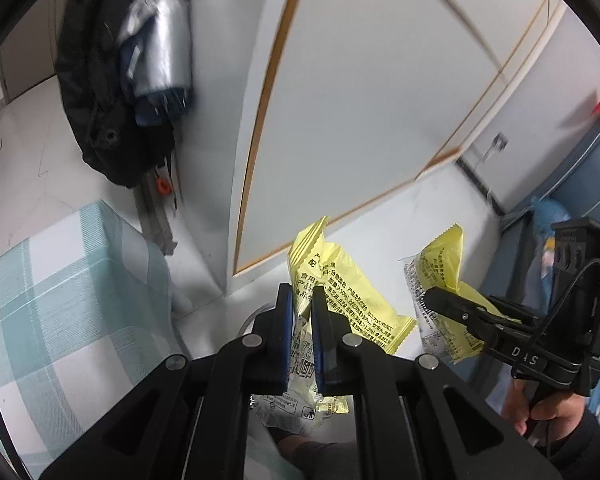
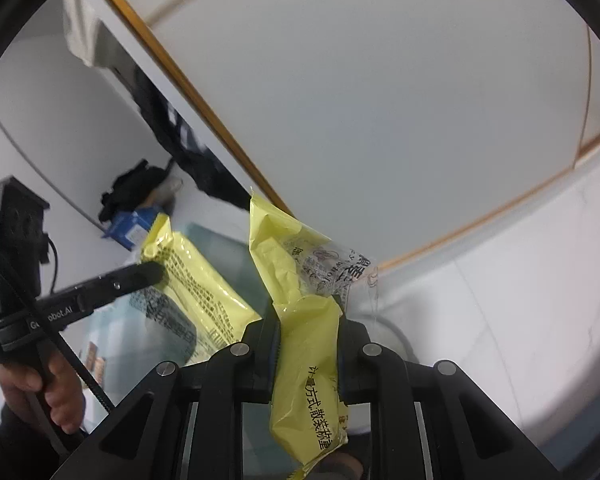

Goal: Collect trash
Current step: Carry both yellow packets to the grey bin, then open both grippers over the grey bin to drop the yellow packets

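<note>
1. Left gripper (image 1: 302,304): jaws closed on a yellow snack wrapper (image 1: 340,292). The blue pads pinch its crumpled middle. The printed yellow end stands up past the fingertips; the clear printed end hangs below the jaws.
2. Right gripper (image 2: 308,320): jaws clamped on a second yellow wrapper (image 2: 296,280), held lengthwise between the fingers. One end rises above the fingertips with a clear printed flap to its right; the other end trails back toward the camera.
3. Both wrappers are held in the air, off any surface, near each other in front of a white wall panel with a gold trim strip (image 1: 260,120).
4. In the left wrist view the right gripper enters from the right, a hand (image 1: 540,408) on its handle. In the right wrist view the left gripper enters from the left, a hand (image 2: 48,384) on its handle.
5. Surroundings, left wrist view: a teal-and-white checked cloth (image 1: 60,300) at near left; a dark jacket (image 1: 96,100) hanging at far left, next to something silver, possibly a folded umbrella (blurred).
</note>
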A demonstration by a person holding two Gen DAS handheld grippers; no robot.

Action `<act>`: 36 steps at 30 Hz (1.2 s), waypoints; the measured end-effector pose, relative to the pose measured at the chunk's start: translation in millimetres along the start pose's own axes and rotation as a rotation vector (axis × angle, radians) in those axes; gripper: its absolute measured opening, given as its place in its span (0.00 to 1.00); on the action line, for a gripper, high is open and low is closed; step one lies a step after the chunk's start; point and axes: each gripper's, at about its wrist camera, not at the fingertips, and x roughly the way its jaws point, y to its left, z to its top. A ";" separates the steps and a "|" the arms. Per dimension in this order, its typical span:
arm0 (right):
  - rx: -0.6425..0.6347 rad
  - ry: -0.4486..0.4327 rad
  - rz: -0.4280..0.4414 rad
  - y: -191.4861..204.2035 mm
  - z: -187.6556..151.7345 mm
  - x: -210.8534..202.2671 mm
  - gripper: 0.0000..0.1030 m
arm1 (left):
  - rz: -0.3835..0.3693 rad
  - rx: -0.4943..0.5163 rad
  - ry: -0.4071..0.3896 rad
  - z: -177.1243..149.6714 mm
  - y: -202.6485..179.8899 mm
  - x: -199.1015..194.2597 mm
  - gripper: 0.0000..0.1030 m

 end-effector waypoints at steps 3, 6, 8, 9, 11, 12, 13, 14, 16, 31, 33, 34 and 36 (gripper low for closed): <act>0.048 0.042 0.002 -14.3 -6.8 24.4 0.19 | 0.017 0.011 0.066 -5.1 -0.4 21.7 0.05; 0.103 0.090 0.010 -32.4 -16.7 41.8 0.19 | 0.045 0.025 0.129 -9.9 -2.6 43.1 0.05; 0.143 0.131 0.023 -44.7 -25.7 56.1 0.19 | 0.065 0.039 0.165 -11.7 -4.8 56.0 0.05; 0.156 0.145 0.025 -48.9 -28.8 61.4 0.19 | 0.089 0.060 0.187 -13.9 -8.3 63.4 0.05; 0.182 0.172 0.030 -55.0 -34.3 73.6 0.19 | 0.105 0.077 0.218 -15.2 -13.4 72.7 0.05; 0.200 0.183 0.034 -58.7 -37.7 79.4 0.19 | 0.112 0.084 0.236 -16.8 -16.6 79.1 0.05; 0.223 0.197 0.041 -62.7 -41.5 86.9 0.19 | 0.118 0.091 0.249 -14.7 -18.0 82.3 0.05; 0.248 0.208 0.049 -64.4 -42.8 96.1 0.19 | 0.127 0.102 0.263 -15.4 -20.6 88.0 0.05; 0.296 0.218 0.057 -72.4 -45.8 107.9 0.20 | 0.158 0.121 0.292 -16.9 -23.9 96.6 0.05; 0.413 0.304 0.060 -104.3 -63.4 165.8 0.26 | 0.144 -0.007 0.526 -22.1 -3.8 151.6 0.09; 0.422 0.317 0.071 -104.1 -68.3 167.3 0.28 | 0.141 -0.024 0.539 -23.0 -1.5 154.2 0.10; 0.427 0.321 0.079 -104.8 -69.6 168.4 0.28 | 0.139 -0.031 0.543 -22.2 0.9 158.6 0.11; 0.429 0.323 0.088 -105.0 -70.2 167.9 0.34 | 0.151 -0.045 0.553 -21.8 3.4 161.6 0.19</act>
